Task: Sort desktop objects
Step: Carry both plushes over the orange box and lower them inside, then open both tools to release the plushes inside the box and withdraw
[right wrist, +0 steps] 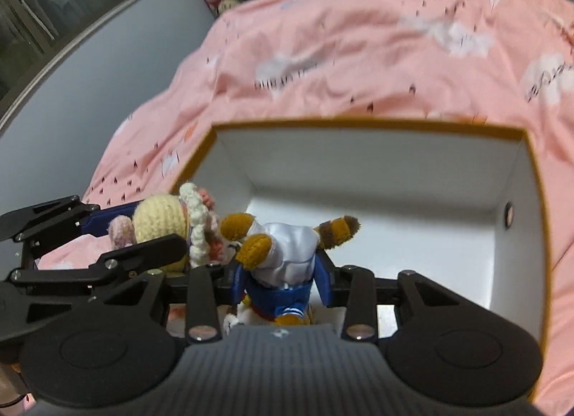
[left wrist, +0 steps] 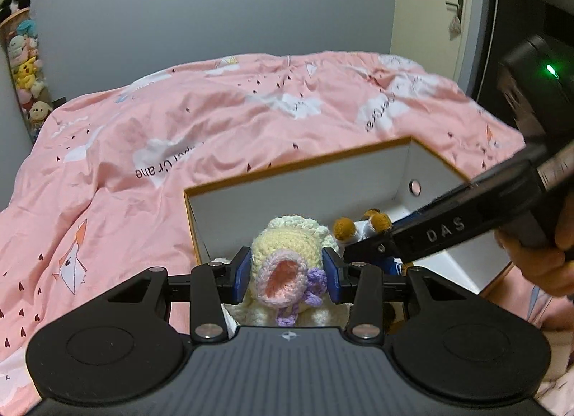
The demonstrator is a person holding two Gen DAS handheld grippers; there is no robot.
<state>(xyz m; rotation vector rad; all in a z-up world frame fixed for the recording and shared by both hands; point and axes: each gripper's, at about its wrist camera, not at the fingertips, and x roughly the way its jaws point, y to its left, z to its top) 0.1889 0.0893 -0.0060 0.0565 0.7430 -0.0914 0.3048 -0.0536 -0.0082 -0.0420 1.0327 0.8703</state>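
My left gripper [left wrist: 286, 274] is shut on a cream crocheted doll [left wrist: 287, 258] with a pink ear and purple bow, held over the near left corner of an open white box with an orange rim [left wrist: 294, 164]. My right gripper [right wrist: 283, 277] is shut on a brown plush doll [right wrist: 283, 247] in a white top and blue skirt, held above the box [right wrist: 358, 125]. The crocheted doll [right wrist: 161, 222] and the left gripper show at the left of the right wrist view. The brown doll [left wrist: 362, 227] and the right gripper show at the right of the left wrist view.
The box lies on a bed with a pink quilt [left wrist: 215, 118]. A column of plush toys [left wrist: 25, 68] stands by the grey wall at far left. A door [left wrist: 430, 14] is at the back right. A window [right wrist: 53, 14] is at the left.
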